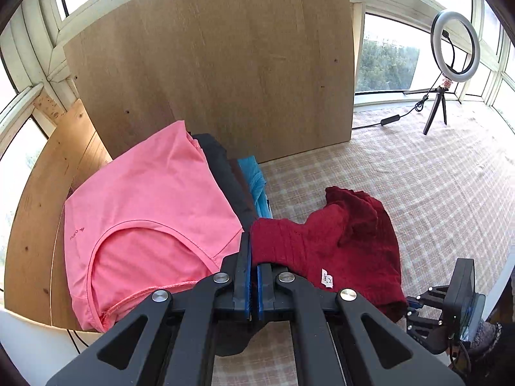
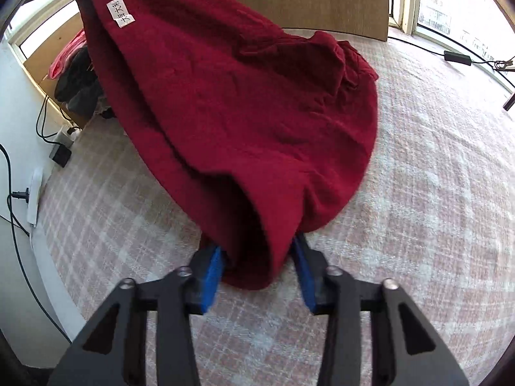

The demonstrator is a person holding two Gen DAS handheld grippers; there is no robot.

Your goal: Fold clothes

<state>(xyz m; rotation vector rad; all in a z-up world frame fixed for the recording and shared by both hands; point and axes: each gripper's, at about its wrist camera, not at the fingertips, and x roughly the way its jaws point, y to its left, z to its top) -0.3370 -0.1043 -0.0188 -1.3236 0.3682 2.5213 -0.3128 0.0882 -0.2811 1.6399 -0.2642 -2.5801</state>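
Note:
A dark red knitted garment [image 1: 341,241] with a white label hangs over the checked cloth surface [image 1: 434,193]. My left gripper [image 1: 254,263] is shut on its upper edge and holds it lifted. In the right wrist view the same red garment [image 2: 244,103] drapes down from the top left to my right gripper [image 2: 257,267]. The right jaws stand wide apart on either side of the garment's lower edge, and the blue pads [image 2: 212,276] do not press it. The right gripper also shows in the left wrist view [image 1: 450,308] at the lower right.
A stack of folded clothes, pink shirt [image 1: 145,218] on top with black and blue ones beside it, lies on a wooden board [image 1: 32,225] at the left. An upright wooden panel [image 1: 225,64] stands behind. A ring light on a tripod [image 1: 450,64] stands far right. Cables and a power strip [image 2: 35,193] lie at the left.

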